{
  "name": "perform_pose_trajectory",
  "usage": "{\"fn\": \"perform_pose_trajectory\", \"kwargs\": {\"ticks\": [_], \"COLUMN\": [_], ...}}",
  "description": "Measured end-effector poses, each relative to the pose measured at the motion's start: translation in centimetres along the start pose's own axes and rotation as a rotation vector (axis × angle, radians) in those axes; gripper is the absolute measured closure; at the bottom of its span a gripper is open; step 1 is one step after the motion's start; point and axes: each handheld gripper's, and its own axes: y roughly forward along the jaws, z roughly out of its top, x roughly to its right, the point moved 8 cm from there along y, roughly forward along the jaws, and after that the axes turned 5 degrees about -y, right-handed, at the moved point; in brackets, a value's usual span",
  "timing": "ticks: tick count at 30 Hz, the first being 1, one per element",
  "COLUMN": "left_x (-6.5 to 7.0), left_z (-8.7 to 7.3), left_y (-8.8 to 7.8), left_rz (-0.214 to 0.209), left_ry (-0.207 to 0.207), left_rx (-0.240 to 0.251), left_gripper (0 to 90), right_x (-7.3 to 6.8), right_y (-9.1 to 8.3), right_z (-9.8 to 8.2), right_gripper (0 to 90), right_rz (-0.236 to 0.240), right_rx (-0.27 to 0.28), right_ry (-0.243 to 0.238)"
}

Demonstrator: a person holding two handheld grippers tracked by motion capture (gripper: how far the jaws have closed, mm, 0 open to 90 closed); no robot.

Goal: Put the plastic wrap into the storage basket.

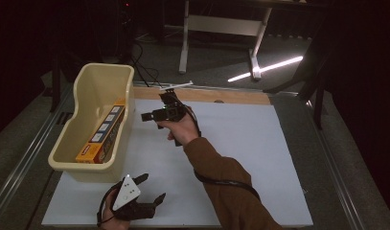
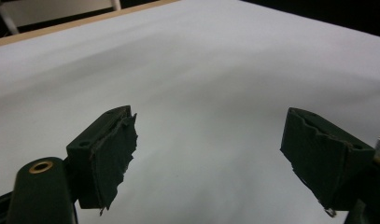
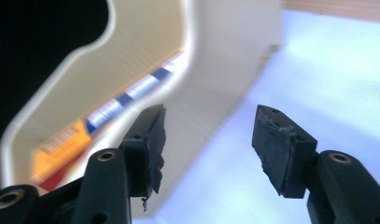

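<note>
A cream plastic bin stands at the table's left side, and a long orange box with blue and white panels lies inside it. My right gripper hovers just right of the bin's far end, open and empty, held by a hand in a brown sleeve. In the right gripper view its jaws point at the bin wall, with the box visible over the rim. My left gripper rests near the front edge, open, with nothing between its jaws.
The white tabletop spreads to the right of the bin, with a wooden strip along its far edge. Metal rails run down both sides. Behind the table are a white desk frame and floor cables.
</note>
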Motion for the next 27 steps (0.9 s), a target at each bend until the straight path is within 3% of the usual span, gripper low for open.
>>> {"fn": "perform_pose_trajectory", "kwargs": {"ticks": [2,5,10,14,17,21,24,25,26,27], "left_x": [-0.3,-0.5,-0.8,-1.3,-1.6,-1.9,-2.1,-2.2,-2.3,-2.4], "left_z": [0.0,0.0,0.0,0.0,0.0,-0.1,-0.2,-0.2,-0.2,-0.2], "left_y": [0.0,0.0,0.0,-0.1,-0.1,-0.1,-0.2,-0.2,-0.2,-0.2], "left_rz": [0.009,0.016,0.031,0.046,0.057,0.073,0.091,0.095,0.098,0.103], "left_ry": [-0.005,-0.012,-0.018,-0.028,-0.036,-0.046,-0.051,-0.055,-0.059,-0.063], "left_rx": [-0.003,-0.005,-0.009,-0.012,-0.016,-0.015,-0.016,-0.015,-0.016,-0.016], "left_gripper": [17.6,17.6,17.6,17.6,17.6,17.6,17.6,17.6,17.6,17.6], "right_x": [1.1,2.7,5.1,6.6,7.7,8.7,9.7,10.4,10.4,11.2], "right_y": [-0.9,-2.4,-4.8,-6.7,-8.2,-11.0,-13.2,-14.4,-14.4,-15.6], "right_z": [-1.0,-2.7,-6.0,-8.7,-10.8,-13.8,-16.6,-18.4,-18.4,-20.9], "right_gripper": [44.3,44.6,43.9,42.7,39.9,34.2,29.9,28.6,28.6,25.9], "right_rz": [-0.029,-0.042,-0.086,-0.156,-0.244,-0.315,-0.361,-0.387,-0.387,-0.405], "right_rx": [0.002,0.001,-0.004,-0.013,-0.016,0.017,0.05,0.078,0.078,0.109], "right_ry": [-0.037,-0.035,-0.091,-0.154,-0.232,-0.271,-0.269,-0.258,-0.258,-0.264]}}
